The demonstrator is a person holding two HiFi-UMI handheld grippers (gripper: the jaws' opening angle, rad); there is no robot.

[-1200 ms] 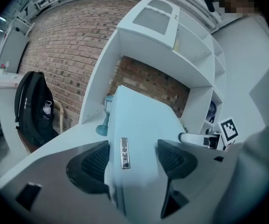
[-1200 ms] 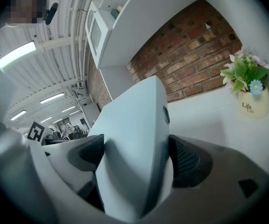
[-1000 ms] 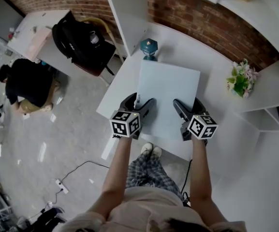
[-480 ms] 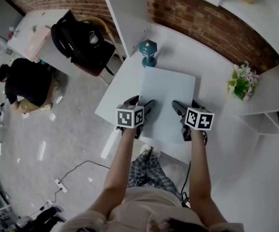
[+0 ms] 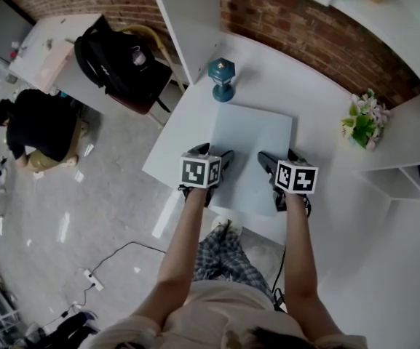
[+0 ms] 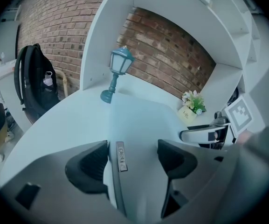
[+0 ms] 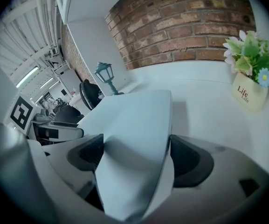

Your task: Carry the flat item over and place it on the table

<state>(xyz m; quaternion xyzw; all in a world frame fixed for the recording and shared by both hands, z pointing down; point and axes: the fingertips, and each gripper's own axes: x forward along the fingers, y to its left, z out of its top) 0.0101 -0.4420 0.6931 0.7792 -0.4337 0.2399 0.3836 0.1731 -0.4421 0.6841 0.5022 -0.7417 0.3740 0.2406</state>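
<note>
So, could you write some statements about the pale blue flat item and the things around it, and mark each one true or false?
1. The left gripper and the right gripper both grip the pale blue flat item at its near edge. True.
2. The teal lantern-shaped lamp lies on its side. False: it stands upright on the white table, beyond the item's far edge.
3. The small pot of flowers stands to the left of the item. False: it stands to the right.
4. A black backpack sits left of the table. True.
</note>
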